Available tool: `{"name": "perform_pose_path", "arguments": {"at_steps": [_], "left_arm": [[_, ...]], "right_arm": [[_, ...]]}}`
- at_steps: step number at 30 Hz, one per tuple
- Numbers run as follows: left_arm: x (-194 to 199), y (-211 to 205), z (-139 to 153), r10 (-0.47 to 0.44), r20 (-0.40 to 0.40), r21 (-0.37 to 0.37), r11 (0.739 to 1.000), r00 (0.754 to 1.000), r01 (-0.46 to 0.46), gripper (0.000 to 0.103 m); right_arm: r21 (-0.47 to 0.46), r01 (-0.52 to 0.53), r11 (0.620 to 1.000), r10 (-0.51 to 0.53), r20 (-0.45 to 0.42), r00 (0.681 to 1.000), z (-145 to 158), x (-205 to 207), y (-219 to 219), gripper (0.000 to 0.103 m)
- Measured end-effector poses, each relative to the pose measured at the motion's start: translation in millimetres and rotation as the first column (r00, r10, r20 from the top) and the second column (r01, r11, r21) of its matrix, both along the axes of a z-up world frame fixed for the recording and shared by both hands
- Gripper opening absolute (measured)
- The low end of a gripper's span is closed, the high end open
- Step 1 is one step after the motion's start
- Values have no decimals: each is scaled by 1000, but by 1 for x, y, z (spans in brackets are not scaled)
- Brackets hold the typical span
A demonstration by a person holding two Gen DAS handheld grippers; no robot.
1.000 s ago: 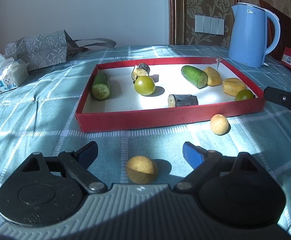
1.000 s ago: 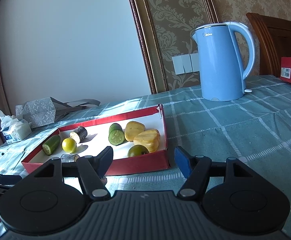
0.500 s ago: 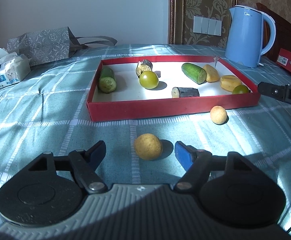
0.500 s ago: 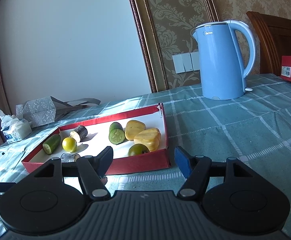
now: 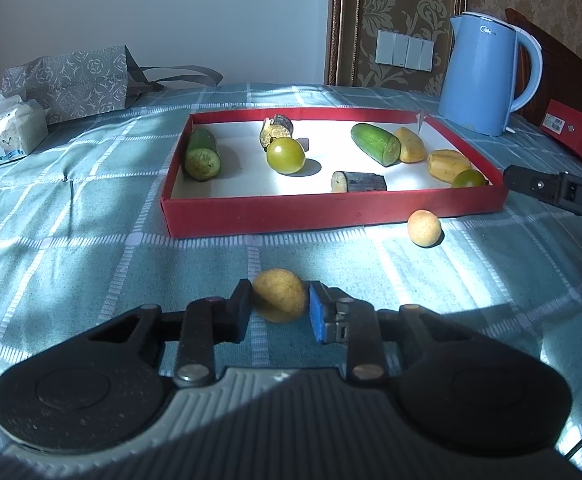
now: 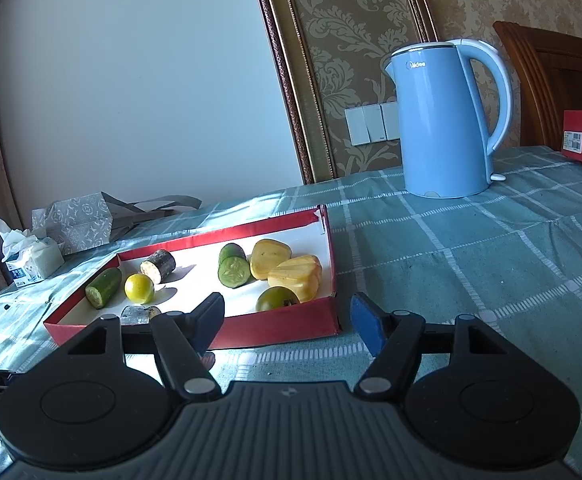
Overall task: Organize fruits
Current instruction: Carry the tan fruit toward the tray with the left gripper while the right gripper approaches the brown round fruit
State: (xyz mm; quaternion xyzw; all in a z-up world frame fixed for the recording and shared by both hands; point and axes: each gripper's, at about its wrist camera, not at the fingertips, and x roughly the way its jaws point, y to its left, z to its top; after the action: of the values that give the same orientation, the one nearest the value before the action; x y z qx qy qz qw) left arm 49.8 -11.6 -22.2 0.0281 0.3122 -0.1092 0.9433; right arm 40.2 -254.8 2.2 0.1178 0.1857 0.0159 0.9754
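A table covered by a teal checked cloth (image 5: 91, 216) carried everything. Directly on the cloth lay a shallow red tray (image 5: 331, 212), with two round tan fruits in front of it: one (image 5: 424, 228) just beside the tray's front wall, another (image 5: 279, 294) nearer the camera. Farther back stood a blue kettle (image 5: 479, 76), a tissue pack (image 5: 5, 136), a grey patterned bag (image 5: 71, 80) and a red box (image 5: 575, 136).

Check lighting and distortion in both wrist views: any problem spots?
Left wrist: hard sun patch whitens the red tray floor, long shadows, foreground tablecloth dim; still sharp. Right wrist: softer light, fisheye bends the wall trim; kettle is crisp.
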Motion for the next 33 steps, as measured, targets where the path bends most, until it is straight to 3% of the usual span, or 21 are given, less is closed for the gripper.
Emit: {"name": "perform_pose_path", "arguments": {"at_steps": [9, 12, 20, 28, 33], "left_arm": [[-10, 1, 15, 8, 68, 34, 999, 998, -11, 27], [-10, 1, 21, 12, 95, 45, 999, 995, -17, 27], [-11, 3, 36, 9, 146, 31, 999, 989, -13, 27], [-14, 8, 48, 7, 179, 17, 1000, 984, -10, 27], [-14, 12, 49, 13, 181, 8, 1000, 983, -14, 27]], "right_arm": [[3, 1, 1000, -1, 20, 1000, 2, -2, 1, 69], [14, -50, 999, 50, 9, 999, 4, -3, 5, 69], [-121, -173, 978, 160, -105, 981, 4, 2, 52, 69], [-175, -199, 964, 171, -163, 972, 0, 13, 75, 69], [-170, -208, 963, 177, -181, 968, -2, 16, 80, 56]]}}
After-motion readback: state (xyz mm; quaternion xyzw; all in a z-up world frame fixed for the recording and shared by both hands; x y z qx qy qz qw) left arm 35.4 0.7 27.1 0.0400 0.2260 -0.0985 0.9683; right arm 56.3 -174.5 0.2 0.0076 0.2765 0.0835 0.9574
